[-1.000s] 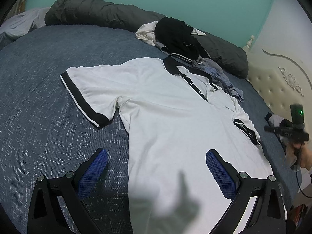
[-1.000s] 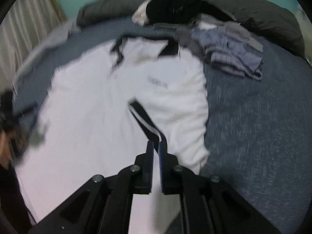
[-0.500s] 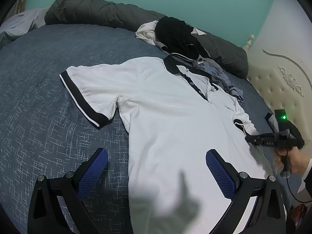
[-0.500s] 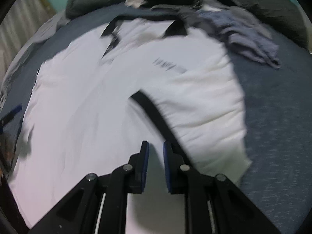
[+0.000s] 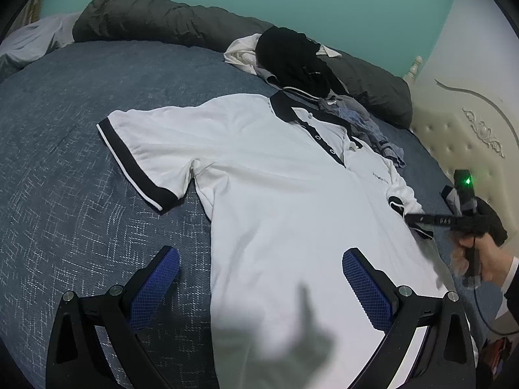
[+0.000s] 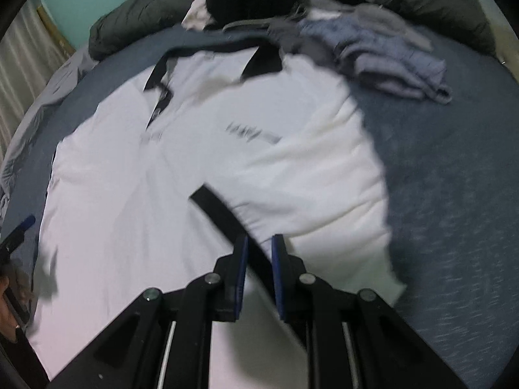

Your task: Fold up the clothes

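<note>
A white polo shirt [image 5: 275,178] with black collar and cuffs lies face up on the blue bedspread [image 5: 65,113]. Its left sleeve [image 5: 136,152] is spread flat. Its other sleeve is folded in over the chest, the black cuff [image 6: 220,207] running diagonally. My right gripper [image 6: 259,249] hovers low over that cuff, narrowly open, with the cuff band passing between the fingers. It also shows in the left wrist view as the right gripper [image 5: 410,218], held by a hand [image 5: 486,253]. My left gripper [image 5: 259,265] is wide open above the shirt's lower body, holding nothing.
A pile of clothes [image 5: 292,58], black, cream and blue-grey, sits just beyond the collar; the blue-grey garment [image 6: 389,52] lies by the shoulder. A dark grey duvet [image 5: 155,19] runs along the far edge. A cream padded headboard [image 5: 470,123] stands on the right.
The right gripper, shut on the sleeve cuff a second ago, has carried it inward over the shirt and parted its fingers. The left gripper has not moved.
</note>
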Action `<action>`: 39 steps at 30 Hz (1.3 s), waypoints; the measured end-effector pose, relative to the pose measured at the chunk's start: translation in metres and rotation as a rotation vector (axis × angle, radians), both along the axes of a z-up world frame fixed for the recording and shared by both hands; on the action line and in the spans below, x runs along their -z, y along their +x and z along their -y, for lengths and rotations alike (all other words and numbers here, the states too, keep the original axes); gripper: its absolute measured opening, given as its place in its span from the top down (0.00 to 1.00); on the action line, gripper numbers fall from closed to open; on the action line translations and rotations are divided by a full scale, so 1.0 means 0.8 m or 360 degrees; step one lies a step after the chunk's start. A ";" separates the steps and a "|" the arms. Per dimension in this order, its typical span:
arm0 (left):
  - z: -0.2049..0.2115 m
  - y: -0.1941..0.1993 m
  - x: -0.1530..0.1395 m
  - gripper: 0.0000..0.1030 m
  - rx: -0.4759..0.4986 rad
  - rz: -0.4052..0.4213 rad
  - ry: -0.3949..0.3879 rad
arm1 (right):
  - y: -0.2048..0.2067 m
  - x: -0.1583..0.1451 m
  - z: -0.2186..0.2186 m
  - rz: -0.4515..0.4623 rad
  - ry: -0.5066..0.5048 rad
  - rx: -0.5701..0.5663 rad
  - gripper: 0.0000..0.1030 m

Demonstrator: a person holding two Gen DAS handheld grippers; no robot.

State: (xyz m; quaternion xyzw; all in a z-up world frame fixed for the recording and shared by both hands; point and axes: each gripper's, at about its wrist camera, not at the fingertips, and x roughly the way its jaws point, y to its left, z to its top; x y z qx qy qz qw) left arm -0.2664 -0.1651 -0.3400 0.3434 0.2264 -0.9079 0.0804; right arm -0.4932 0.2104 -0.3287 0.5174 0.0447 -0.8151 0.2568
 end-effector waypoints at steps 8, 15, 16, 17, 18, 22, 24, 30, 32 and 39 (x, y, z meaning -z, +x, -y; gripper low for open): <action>0.003 0.001 -0.001 0.00 -0.0010 -0.0008 0.0013 | -0.004 -0.055 -0.014 -0.0175 -0.0156 0.0094 0.85; 0.005 -0.001 0.004 0.00 -0.0007 0.0007 0.0025 | -0.078 -0.083 -0.023 -0.0170 -0.0073 0.0438 0.70; 0.005 -0.002 0.005 0.00 -0.0004 0.0012 0.0027 | -0.090 -0.082 -0.021 -0.0146 -0.0045 0.0474 0.70; 0.005 -0.003 0.006 0.00 -0.0001 0.0016 0.0028 | -0.102 -0.078 -0.018 -0.0127 -0.0018 0.0496 0.70; 0.005 -0.003 0.007 0.00 0.0001 0.0020 0.0030 | -0.112 -0.075 -0.014 -0.0114 0.0008 0.0508 0.70; 0.006 -0.004 0.011 0.00 0.0014 0.0033 0.0036 | -0.145 -0.064 0.001 -0.0072 0.0133 0.0546 0.70; 0.006 -0.004 0.013 0.00 0.0019 0.0037 0.0040 | -0.156 -0.059 0.005 -0.0059 0.0166 0.0550 0.70; 0.006 -0.005 0.018 0.00 0.0035 0.0054 0.0050 | -0.185 -0.040 0.019 -0.0026 0.0305 0.0548 0.71; 0.005 -0.006 0.021 0.00 0.0043 0.0065 0.0053 | -0.190 -0.034 0.022 -0.0035 0.0346 0.0553 0.91; 0.005 -0.007 0.025 0.00 0.0053 0.0081 0.0048 | -0.209 -0.029 0.013 -0.0086 0.0404 0.0690 0.98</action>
